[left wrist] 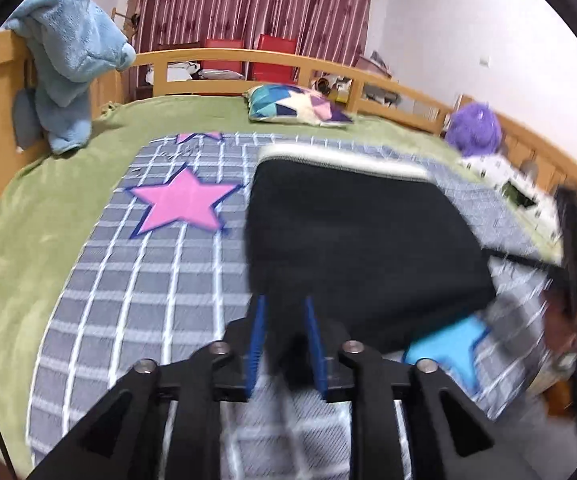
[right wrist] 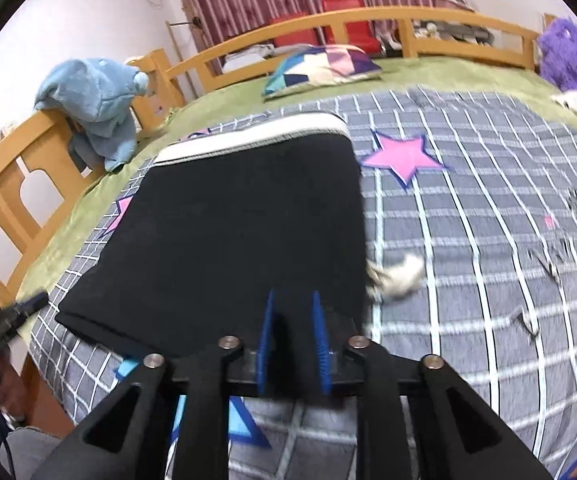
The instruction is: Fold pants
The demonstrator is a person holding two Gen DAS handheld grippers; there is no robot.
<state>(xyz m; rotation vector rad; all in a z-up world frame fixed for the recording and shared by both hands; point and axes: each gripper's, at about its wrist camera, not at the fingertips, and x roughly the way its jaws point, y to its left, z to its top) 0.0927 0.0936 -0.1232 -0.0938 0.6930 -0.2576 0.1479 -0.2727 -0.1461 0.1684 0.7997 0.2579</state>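
Black pants (left wrist: 360,232) (right wrist: 240,232) lie folded into a rectangle on the checked bedspread, with the white waistband (right wrist: 256,136) at the far edge. My left gripper (left wrist: 285,300) is at the pants' near left corner, and black cloth fills the narrow gap between its blue pads. My right gripper (right wrist: 293,294) is at the near right corner, with black cloth between its pads too. Each view shows the other gripper as a dark blur at its side edge, held by a hand. Both views are motion-blurred.
The grey checked bedspread (left wrist: 128,300) with pink stars covers a green blanket (left wrist: 28,240). Around it are a blue plush garment (left wrist: 72,60) on the wooden bed rail (right wrist: 8,184), a patchwork pillow (left wrist: 296,106) and a purple plush toy (left wrist: 474,128). A small beige crumpled thing (right wrist: 400,276) lies right of the pants.
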